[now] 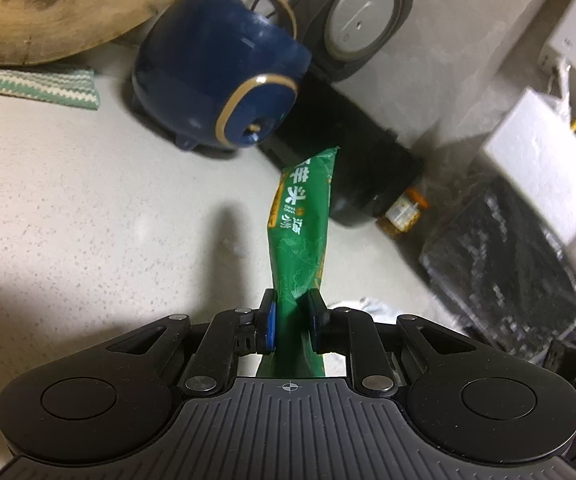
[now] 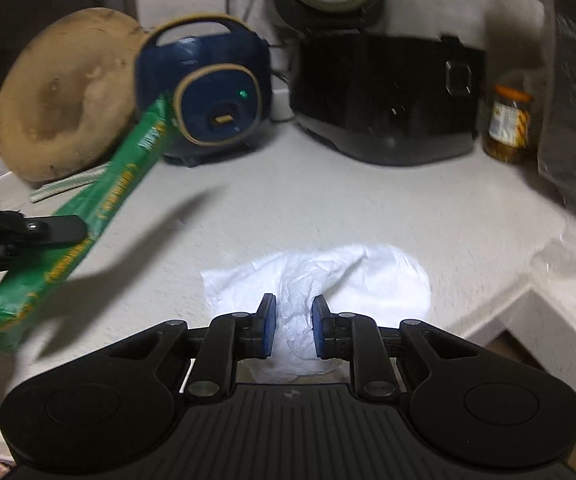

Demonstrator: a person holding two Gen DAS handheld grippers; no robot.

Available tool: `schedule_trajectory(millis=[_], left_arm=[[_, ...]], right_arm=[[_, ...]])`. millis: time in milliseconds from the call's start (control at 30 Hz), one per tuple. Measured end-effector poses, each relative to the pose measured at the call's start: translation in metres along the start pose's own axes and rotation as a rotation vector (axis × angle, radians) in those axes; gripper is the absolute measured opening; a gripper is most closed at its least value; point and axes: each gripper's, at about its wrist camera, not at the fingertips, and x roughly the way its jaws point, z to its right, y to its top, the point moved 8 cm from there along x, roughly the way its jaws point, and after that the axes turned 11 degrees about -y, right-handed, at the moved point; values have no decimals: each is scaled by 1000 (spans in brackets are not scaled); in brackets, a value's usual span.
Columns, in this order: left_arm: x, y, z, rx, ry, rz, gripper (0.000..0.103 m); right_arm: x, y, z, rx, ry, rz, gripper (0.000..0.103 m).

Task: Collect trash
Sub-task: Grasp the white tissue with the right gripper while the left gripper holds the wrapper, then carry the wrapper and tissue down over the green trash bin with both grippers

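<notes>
We have two pieces of trash in hand at this point. Our left gripper [image 1: 292, 322] is pinching the green wrapper [image 1: 302, 240] near one end, its pads pressed against the film, and the wrapper is off the worktop [image 1: 87, 220]. Our right gripper [image 2: 292, 326] has its pads drawn in on the crumpled white tissue [image 2: 328, 280], which still lies on the worktop just in front of us; the paper bunches up between the pads, so we judge the grip made but the lift not yet done. No bin or bag shows clearly in either view, so dropping both pieces off is what remains.

The wrapper is a long, narrow pack. In the left wrist view its long axis runs straight out from the pads, away from us toward the blue appliance [image 1: 215, 80]. From the right wrist view it slants, its far end raised toward that appliance and its near end low.
</notes>
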Motion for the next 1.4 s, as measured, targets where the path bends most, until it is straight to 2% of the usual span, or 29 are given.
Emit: schedule_trajectory(millis=[100,167,233,367,433,533,633,733,800,867,900,933,1000,1100,1200,1267,1333,1400], left_arm=[[5,-4,-3,-5,21,-28,20],[5,-4,-3,1,22,-25,20],[5,-4,-4,1,27,-23,20],[7,-5,-7,-1,48,-31,20],[8,-6,-5,13,51,-33,20],[10,-8,-3,26,52,-44,20],[11,-8,-3,26,57,-45,20],[10,-8,-3,28,58,-45,20],[10,-8,-3,33,58,-44,20],[10,-8,-1,42,59,-42,20],[10,-8,-1,48,59,-42,20],[10,-8,0,51,59,-43,20],[10,-9,0,54,61,-46,20],[12,-9,-3,47,69,-51,20],[14,-10,-6,41,83,-54,20],[14,-10,-3,54,78,-51,20],[14,-9,6,91,48,-39,20],[12,-8,24,153,-19,-15,19]], right_arm=[[1,-5,2,2,-7,6,21],[3,-6,2,1,-14,4,31],[-1,-7,4,0,-26,12,56],[-23,-2,6,-13,-18,100,75],[-32,4,2,-52,-19,153,88],[-27,14,-10,-132,-22,180,89],[0,21,-16,-168,-11,128,89],[31,25,-5,-111,-54,47,89],[41,23,2,-47,-49,1,89],[36,19,0,-20,-15,2,85],[31,17,-3,-30,-7,5,70],[27,14,-8,-52,-4,2,44],[16,5,-20,-99,9,-17,18],[-13,-1,-31,-84,59,16,11],[-52,-4,-26,-14,127,75,10],[-74,-12,-20,36,141,113,10],[-90,-25,-11,74,142,133,10],[-103,-49,3,127,135,141,10]])
